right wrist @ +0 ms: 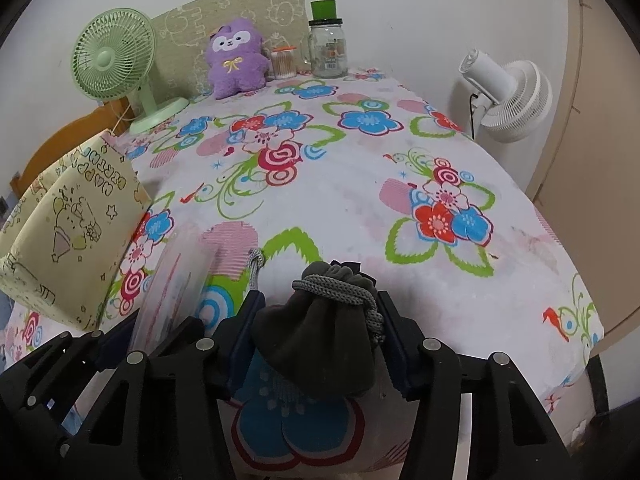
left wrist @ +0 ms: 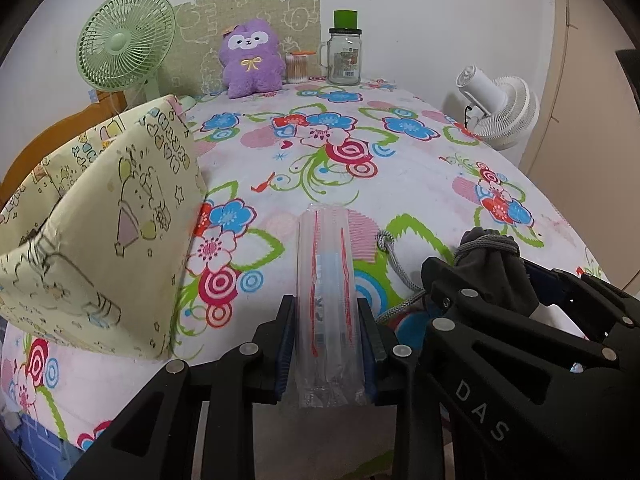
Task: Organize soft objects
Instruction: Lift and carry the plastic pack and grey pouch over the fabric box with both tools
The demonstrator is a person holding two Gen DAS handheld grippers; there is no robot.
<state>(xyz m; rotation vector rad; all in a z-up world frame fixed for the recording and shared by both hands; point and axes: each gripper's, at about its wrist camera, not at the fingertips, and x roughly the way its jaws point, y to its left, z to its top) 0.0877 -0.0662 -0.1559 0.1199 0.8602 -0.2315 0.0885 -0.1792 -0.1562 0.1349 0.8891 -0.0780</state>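
My left gripper [left wrist: 326,304] is shut on a clear plastic sleeve [left wrist: 326,264] with red stripes, which sticks forward over the floral bedsheet [left wrist: 420,168]. In the right wrist view my right gripper [right wrist: 320,300] is shut on a dark grey drawstring pouch [right wrist: 320,336]; both pads touch its sides, and its grey cord [right wrist: 336,290] is wound round the neck. That pouch [left wrist: 500,268] also shows at the right of the left wrist view. A purple plush toy [left wrist: 250,58] sits upright at the far end of the bed. A pale yellow printed pillow [left wrist: 100,232] leans at the left.
At the far end stand a green desk fan [left wrist: 124,46], a glass mug jar [left wrist: 345,56] with a green cap on top, and a small tub of cotton swabs [left wrist: 297,68]. A white fan [left wrist: 500,112] stands past the bed's right edge. A beige wardrobe [left wrist: 592,120] is at the right.
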